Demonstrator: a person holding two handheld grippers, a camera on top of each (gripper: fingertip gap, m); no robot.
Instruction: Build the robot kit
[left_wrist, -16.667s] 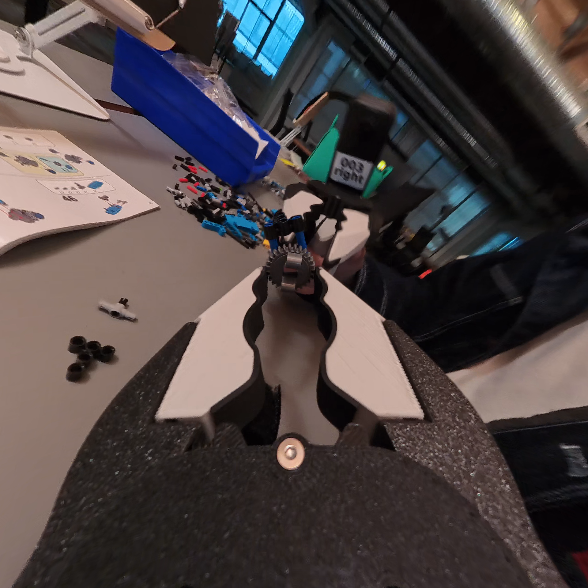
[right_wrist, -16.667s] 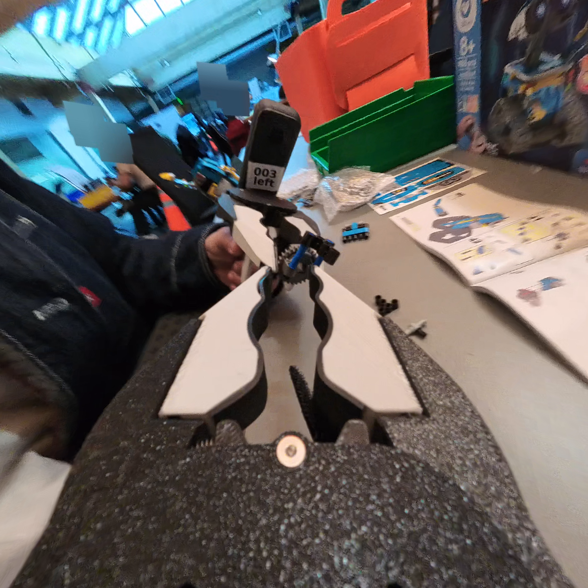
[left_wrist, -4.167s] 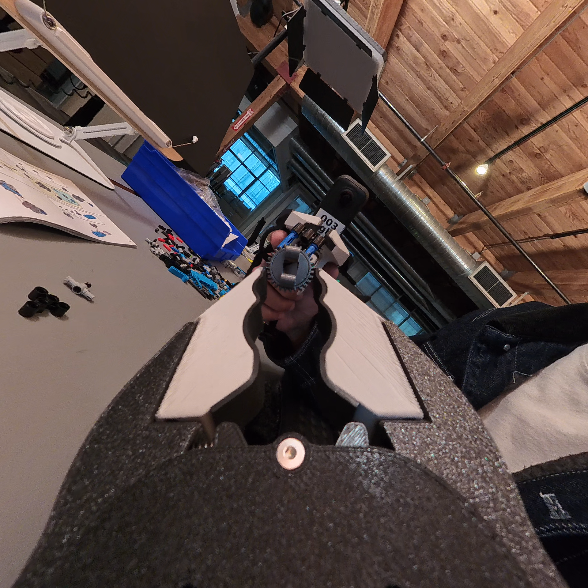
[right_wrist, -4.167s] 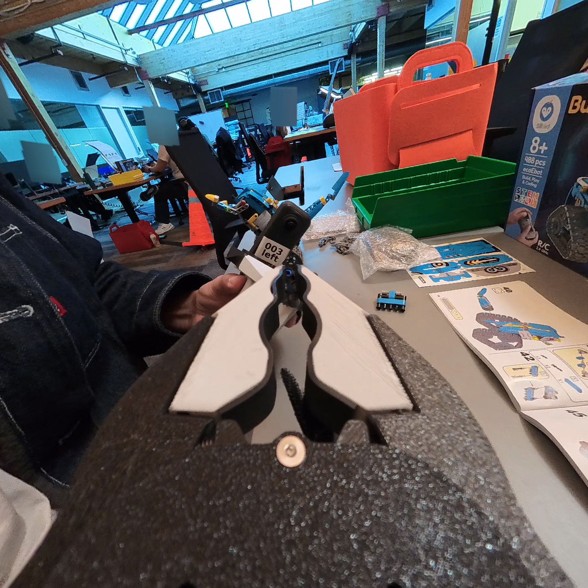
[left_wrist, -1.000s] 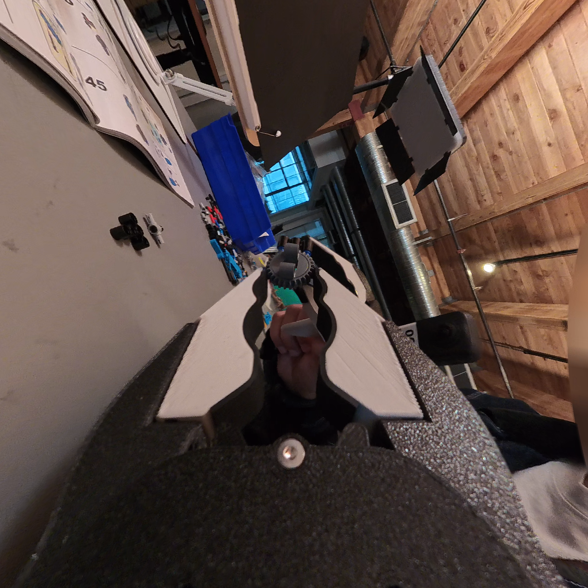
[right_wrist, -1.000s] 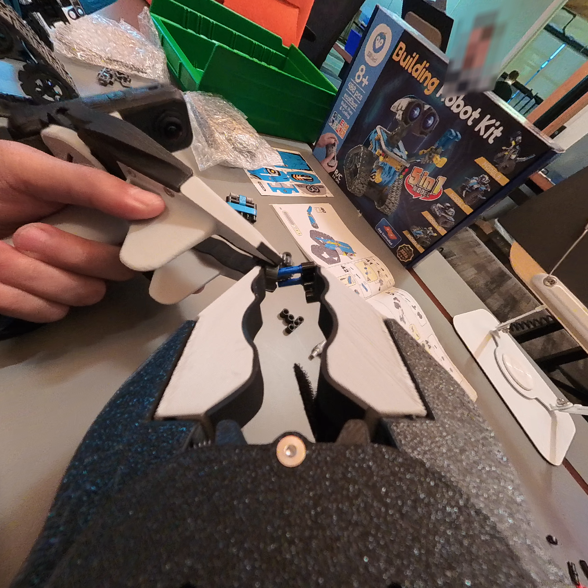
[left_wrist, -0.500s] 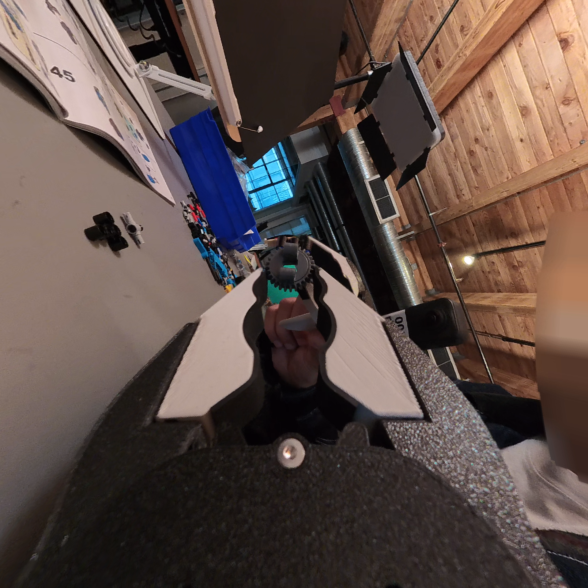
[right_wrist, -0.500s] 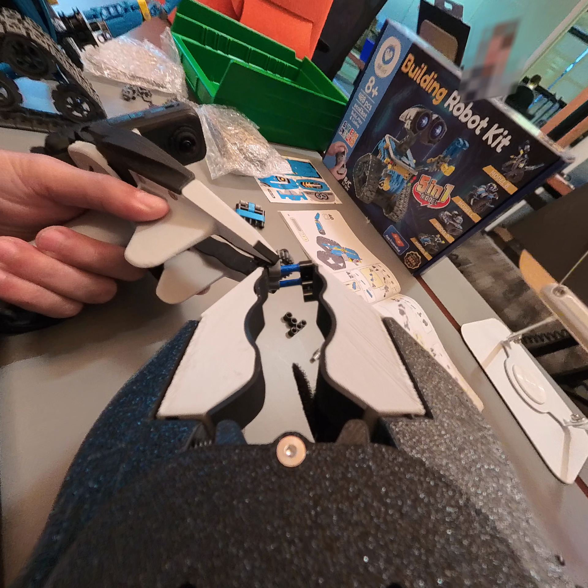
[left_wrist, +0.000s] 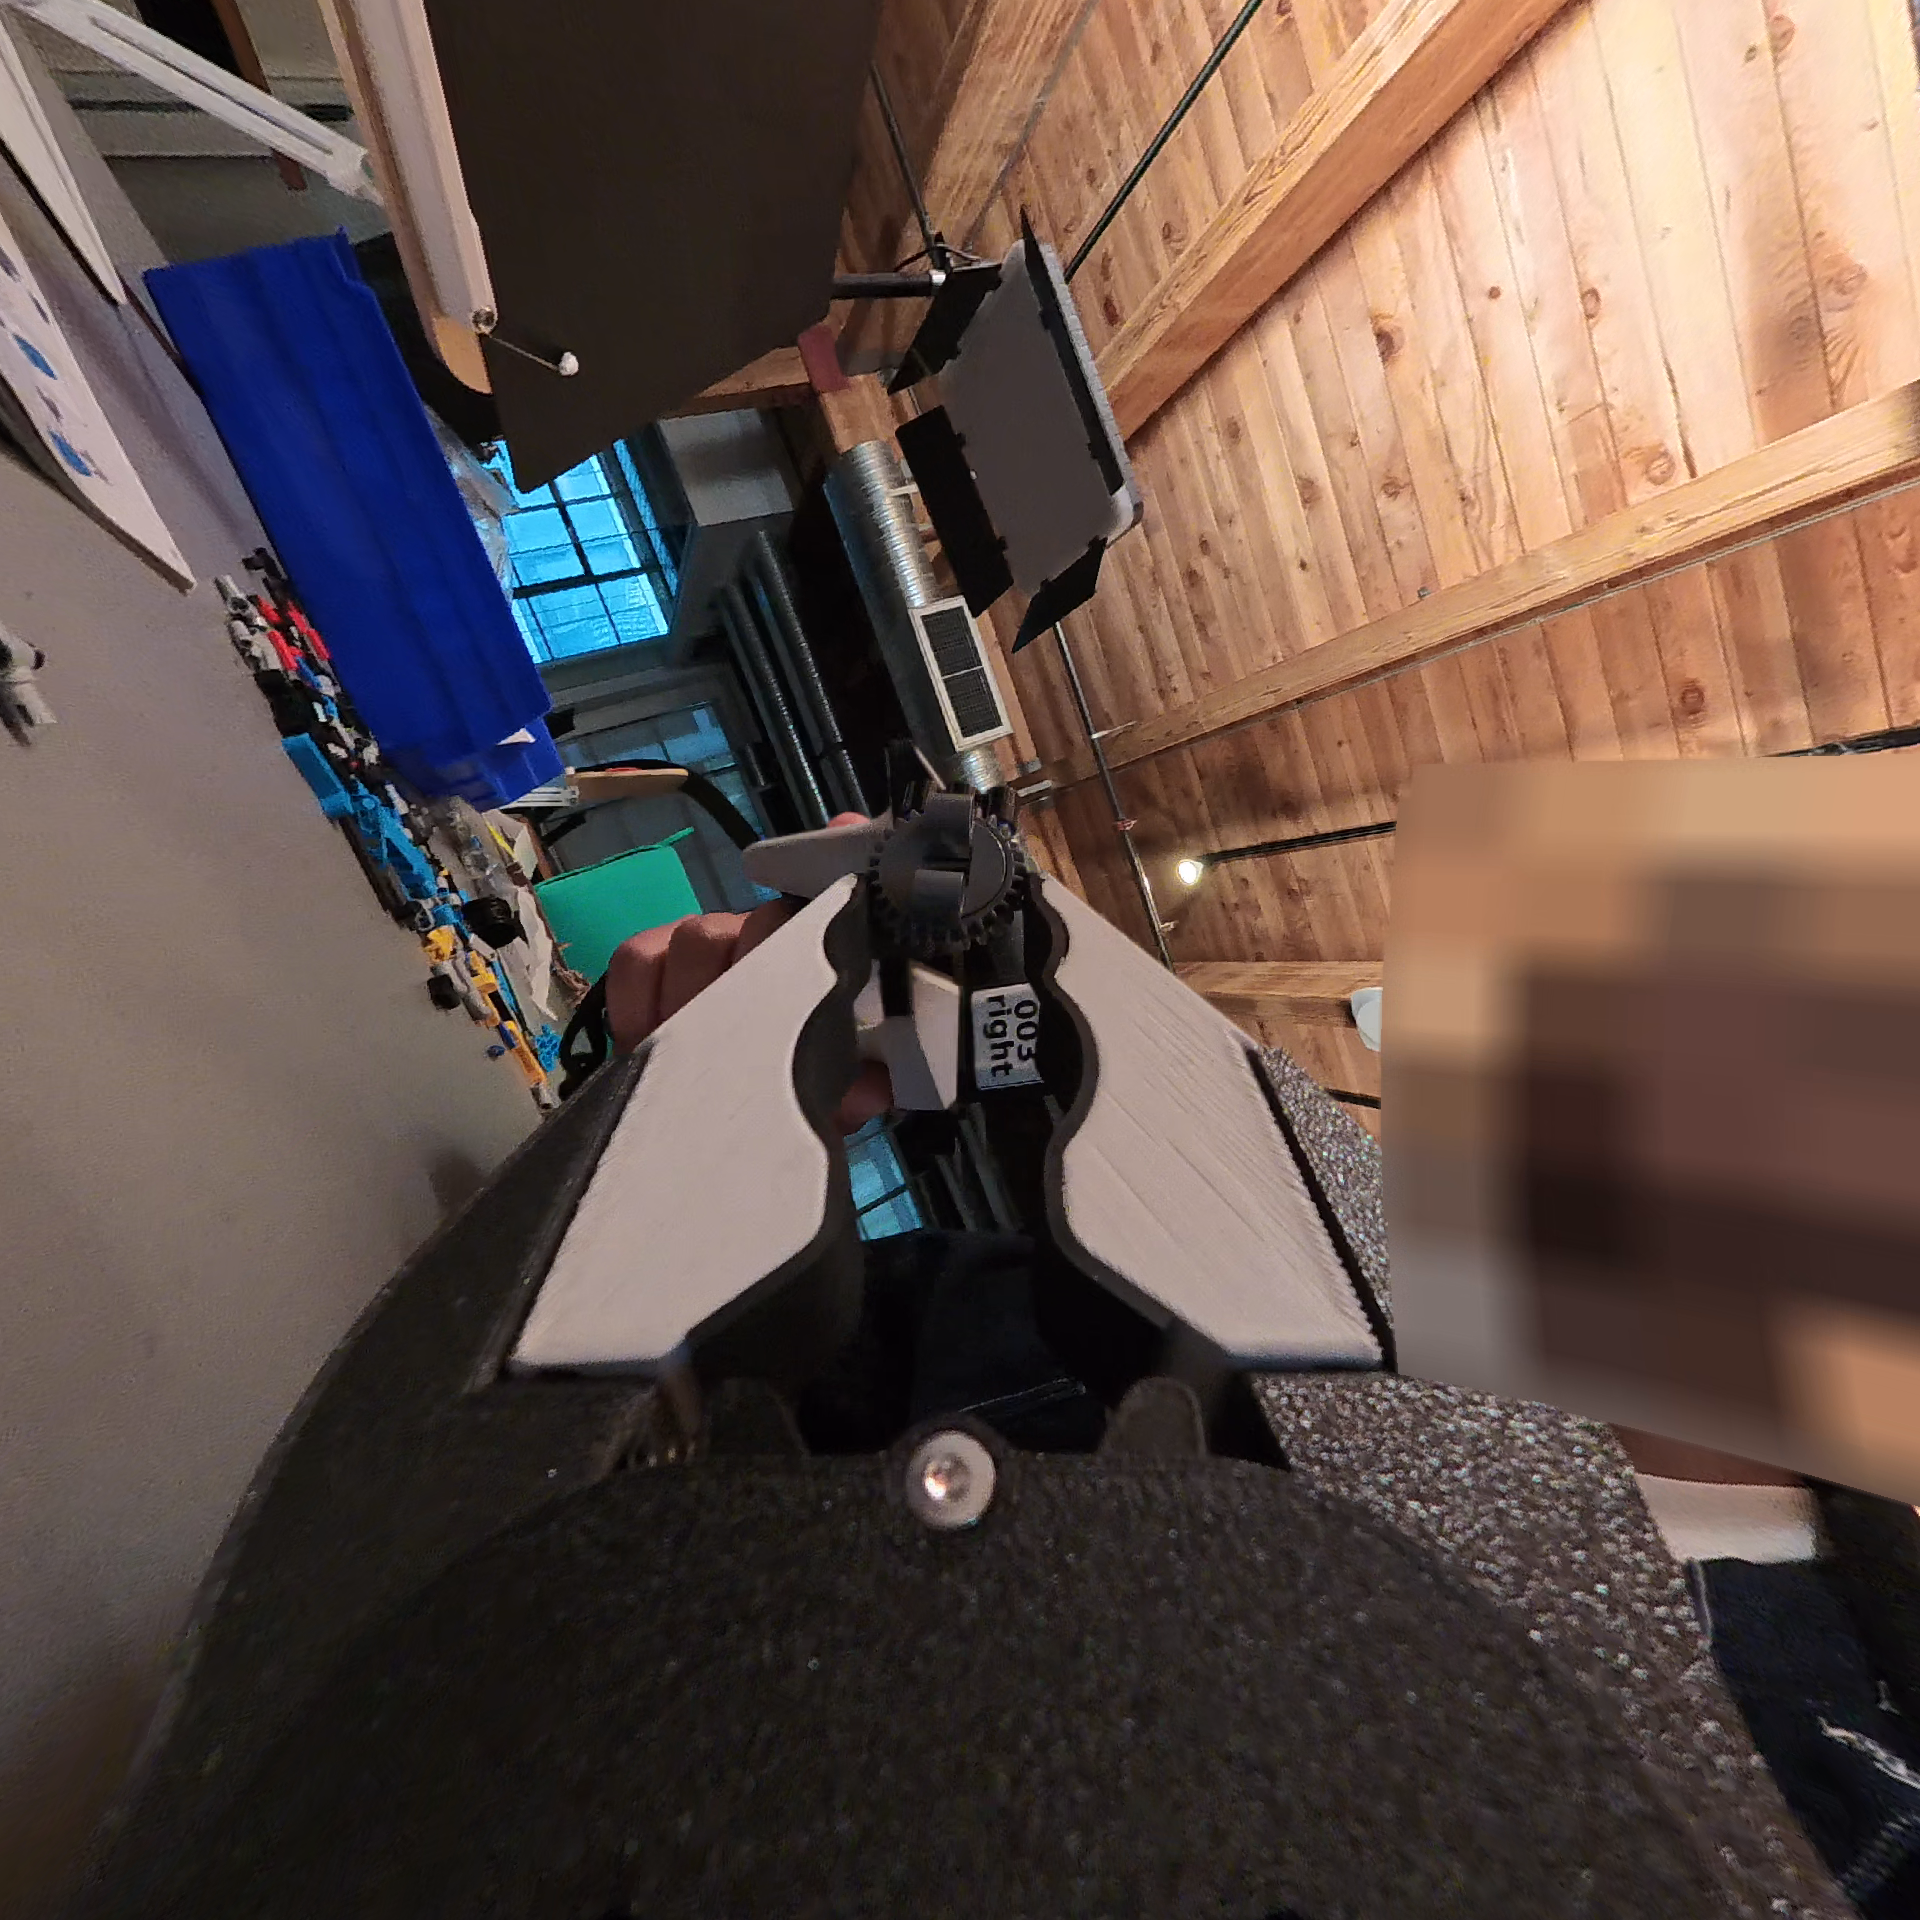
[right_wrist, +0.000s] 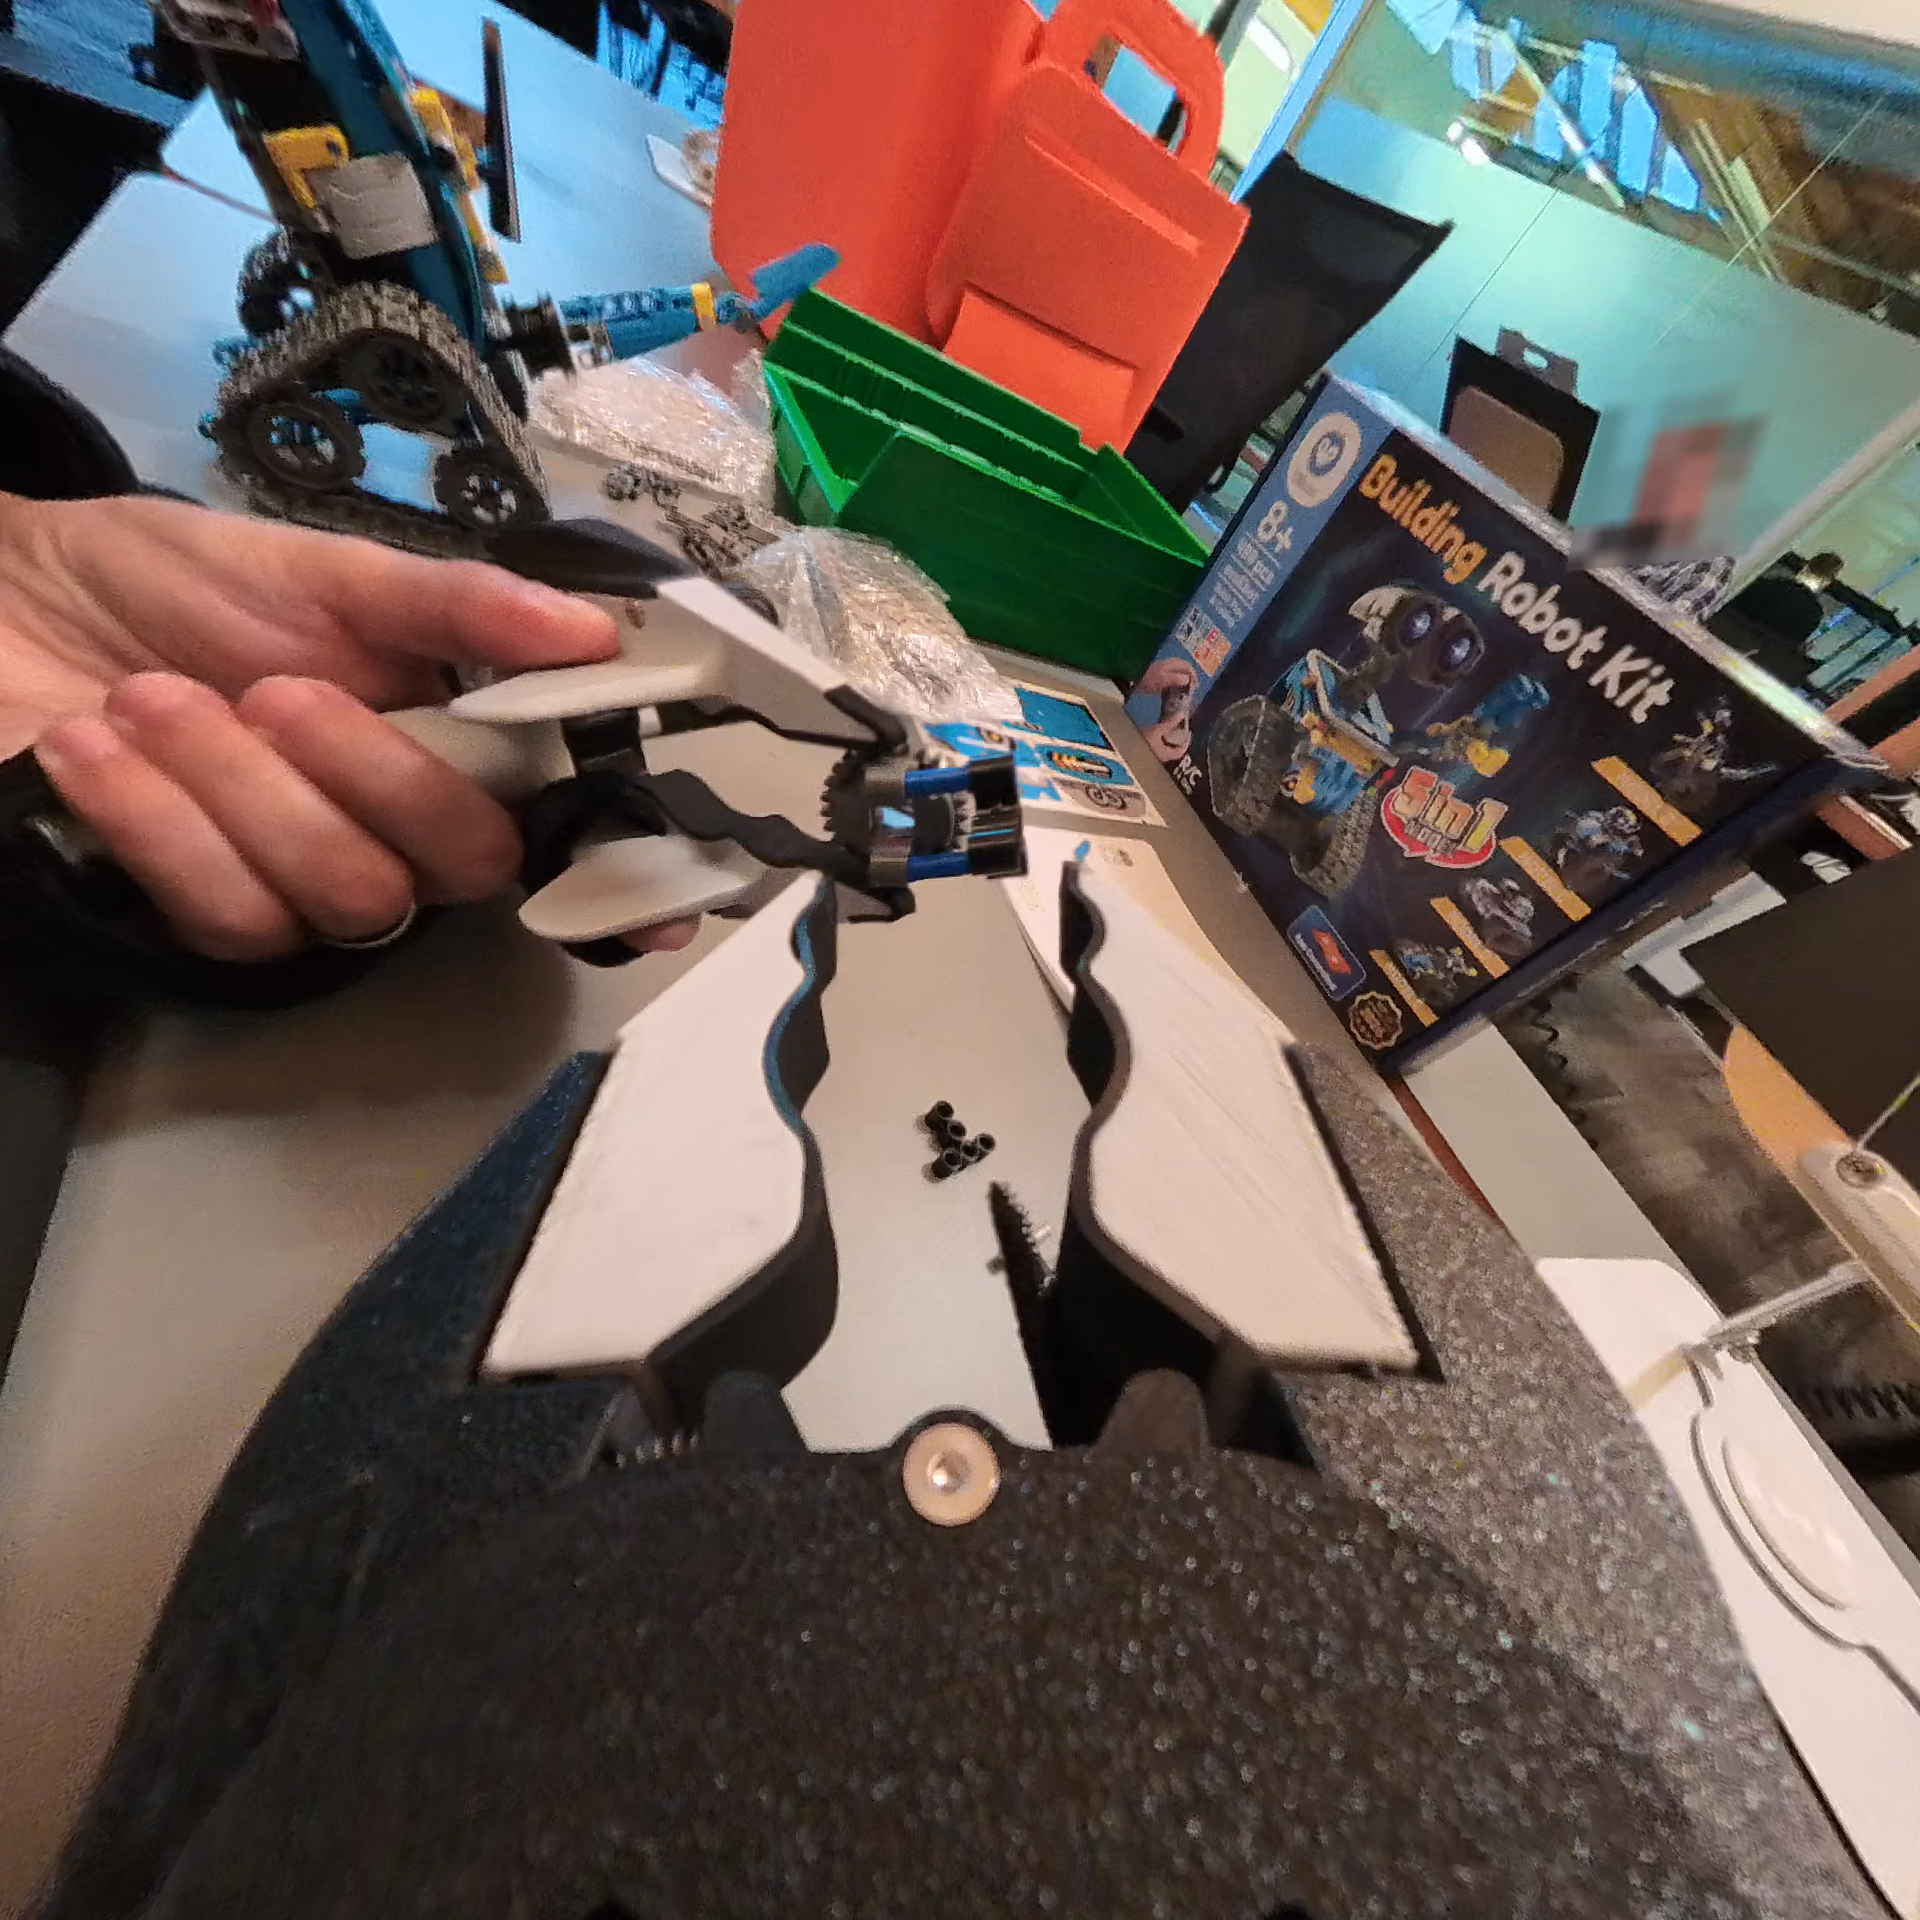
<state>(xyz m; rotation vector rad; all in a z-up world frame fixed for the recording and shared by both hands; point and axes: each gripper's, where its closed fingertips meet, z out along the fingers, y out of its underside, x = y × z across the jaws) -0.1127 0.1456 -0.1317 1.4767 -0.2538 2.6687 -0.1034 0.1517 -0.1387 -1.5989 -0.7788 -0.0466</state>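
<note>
My left gripper (left_wrist: 945, 891) is shut on a small assembly (left_wrist: 940, 883): a dark grey toothed gear with blue pins and black connectors. In the right wrist view a hand holds that left gripper (right_wrist: 878, 800) at the left, and the assembly (right_wrist: 930, 816) sticks out sideways from its tips. My right gripper (right_wrist: 945, 888) is open and empty. Its tips sit just below the assembly and do not touch it. One white finger (left_wrist: 805, 862) of the right gripper shows beyond the gear in the left wrist view.
On the grey table are small black bushings (right_wrist: 956, 1143), a green bin (right_wrist: 987, 488), an orange felt bag (right_wrist: 987, 208), a kit box (right_wrist: 1455, 727), a tracked model (right_wrist: 364, 384) and plastic bags (right_wrist: 862, 613). A blue bin (left_wrist: 353, 499) stands by loose parts (left_wrist: 384, 800). A white lamp base (right_wrist: 1766, 1507) lies at right. My left and right fingertips are right by each other.
My right gripper has opened and let go of the blue-pinned end of the assembly, dropping just below it. My left gripper has swung round with the gear still held.
</note>
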